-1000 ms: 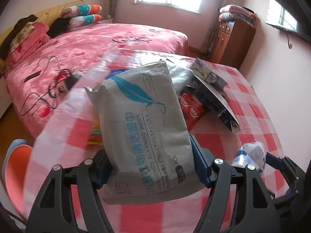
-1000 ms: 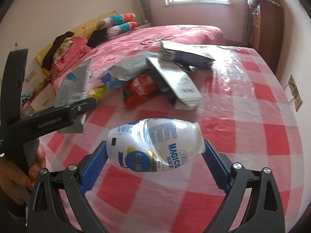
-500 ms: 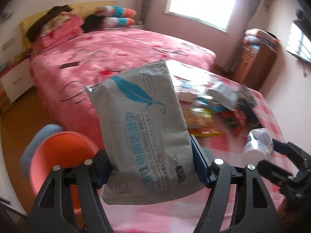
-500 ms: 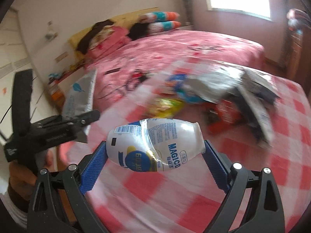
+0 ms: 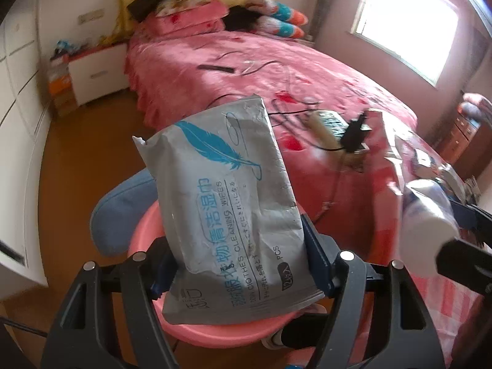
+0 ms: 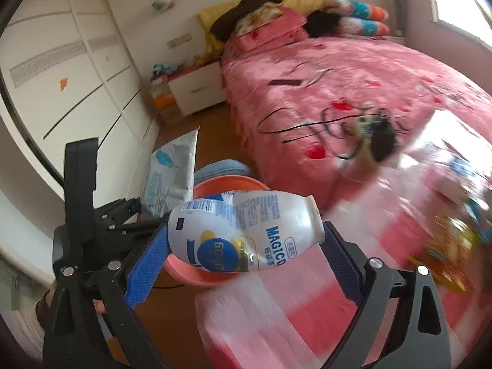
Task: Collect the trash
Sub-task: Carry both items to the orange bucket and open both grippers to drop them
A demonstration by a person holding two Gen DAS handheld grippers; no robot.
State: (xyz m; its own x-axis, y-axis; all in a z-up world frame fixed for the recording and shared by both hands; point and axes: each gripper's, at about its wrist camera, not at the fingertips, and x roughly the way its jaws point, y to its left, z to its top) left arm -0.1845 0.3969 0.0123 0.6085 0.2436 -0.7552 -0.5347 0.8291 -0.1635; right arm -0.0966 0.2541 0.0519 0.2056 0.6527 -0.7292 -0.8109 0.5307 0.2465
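Observation:
My left gripper [image 5: 243,264] is shut on a grey wet-wipes pack [image 5: 227,203] with a blue feather print, held over a pink basin [image 5: 215,335] on the floor. The pack also shows in the right wrist view [image 6: 170,175]. My right gripper [image 6: 246,252] is shut on a crushed white plastic bottle [image 6: 246,230], held above the basin's rim [image 6: 227,184] beside the table edge. The bottle shows at the right of the left wrist view [image 5: 427,221]. More wrappers [image 6: 449,246] lie blurred on the checked table.
A red-and-white checked table [image 6: 292,323] is at the right. A pink bed [image 5: 246,70] with cables on it fills the middle. A blue cushion [image 5: 123,212] lies behind the basin. White wardrobes [image 6: 61,77] and a nightstand [image 5: 98,73] stand at the left.
Both grippers have swung left, away from the table's trash pile, and now face the pink basin on the floor. Each still holds its item.

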